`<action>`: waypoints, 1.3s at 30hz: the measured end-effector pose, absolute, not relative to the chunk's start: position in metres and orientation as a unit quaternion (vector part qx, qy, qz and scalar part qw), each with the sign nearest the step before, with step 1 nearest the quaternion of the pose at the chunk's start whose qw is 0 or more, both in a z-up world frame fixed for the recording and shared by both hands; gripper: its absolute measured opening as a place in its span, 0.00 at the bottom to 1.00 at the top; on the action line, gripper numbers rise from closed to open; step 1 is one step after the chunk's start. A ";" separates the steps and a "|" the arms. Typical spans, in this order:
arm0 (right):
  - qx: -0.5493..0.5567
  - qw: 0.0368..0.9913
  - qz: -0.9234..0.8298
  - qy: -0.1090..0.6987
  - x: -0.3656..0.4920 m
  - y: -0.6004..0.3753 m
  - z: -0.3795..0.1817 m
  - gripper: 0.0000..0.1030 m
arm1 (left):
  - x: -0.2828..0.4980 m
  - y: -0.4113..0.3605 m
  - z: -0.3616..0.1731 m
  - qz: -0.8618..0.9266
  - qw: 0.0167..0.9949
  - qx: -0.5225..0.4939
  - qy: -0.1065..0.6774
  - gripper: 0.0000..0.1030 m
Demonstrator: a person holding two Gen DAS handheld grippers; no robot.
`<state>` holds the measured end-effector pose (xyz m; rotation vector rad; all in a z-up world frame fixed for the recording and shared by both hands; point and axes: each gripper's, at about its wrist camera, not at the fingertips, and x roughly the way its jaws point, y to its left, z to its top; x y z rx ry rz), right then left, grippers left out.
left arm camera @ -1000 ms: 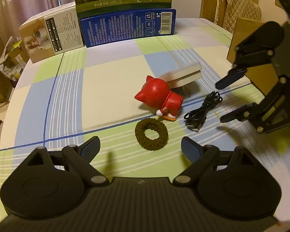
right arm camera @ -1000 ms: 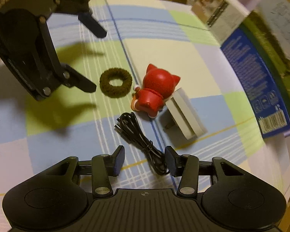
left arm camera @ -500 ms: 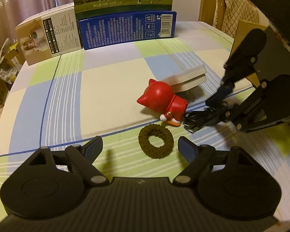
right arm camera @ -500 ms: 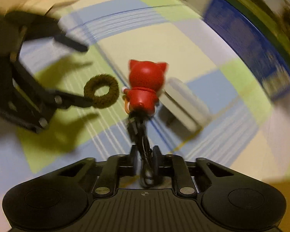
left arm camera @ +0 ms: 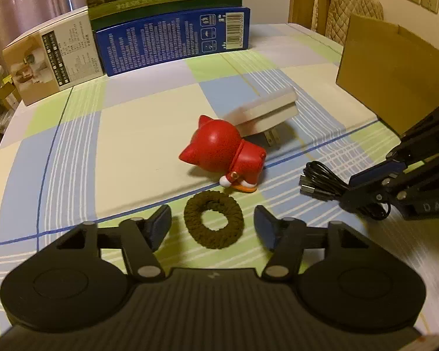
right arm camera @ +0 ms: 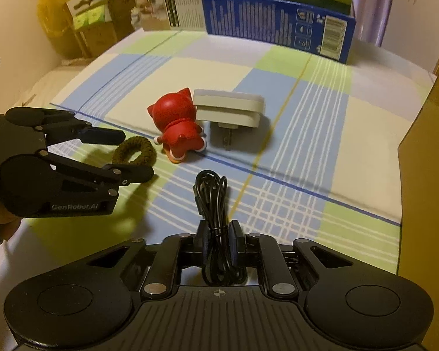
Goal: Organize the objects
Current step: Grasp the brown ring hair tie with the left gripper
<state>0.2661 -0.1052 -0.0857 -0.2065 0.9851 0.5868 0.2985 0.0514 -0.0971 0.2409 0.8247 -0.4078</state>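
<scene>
While right gripper (right arm camera: 218,241) jaws clamp cable (right arm camera: 212,193), left gripper (left arm camera: 212,228) jaws closing around hair tie (left arm camera: 213,223).

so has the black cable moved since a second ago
Yes. The right gripper has shut on the black cable and pulled it away from the red figurine, toward the cardboard box side.

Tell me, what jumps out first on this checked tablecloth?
The red cat figurine lying mid-table against a white plug adapter catches the eye first. Just in front of it, a dark green hair tie lies between the fingers of the left gripper, whose jaws have just been closing. To the right, the right gripper is clamped on a coiled black cable.
</scene>
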 end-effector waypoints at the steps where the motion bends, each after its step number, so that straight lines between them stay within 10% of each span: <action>1: -0.095 0.839 0.277 0.459 0.265 -0.106 -0.086 0.10 | 0.299 0.050 -0.098 -0.194 0.889 0.119 0.397 0.52; 19: -0.104 0.872 0.270 0.394 0.252 -0.108 -0.101 0.11 | 0.297 0.049 -0.100 -0.171 0.895 0.102 0.400 0.17; 39: -0.041 0.883 0.226 0.409 0.214 -0.126 -0.085 0.11 | 0.272 0.053 -0.085 -0.135 0.894 0.079 0.419 0.13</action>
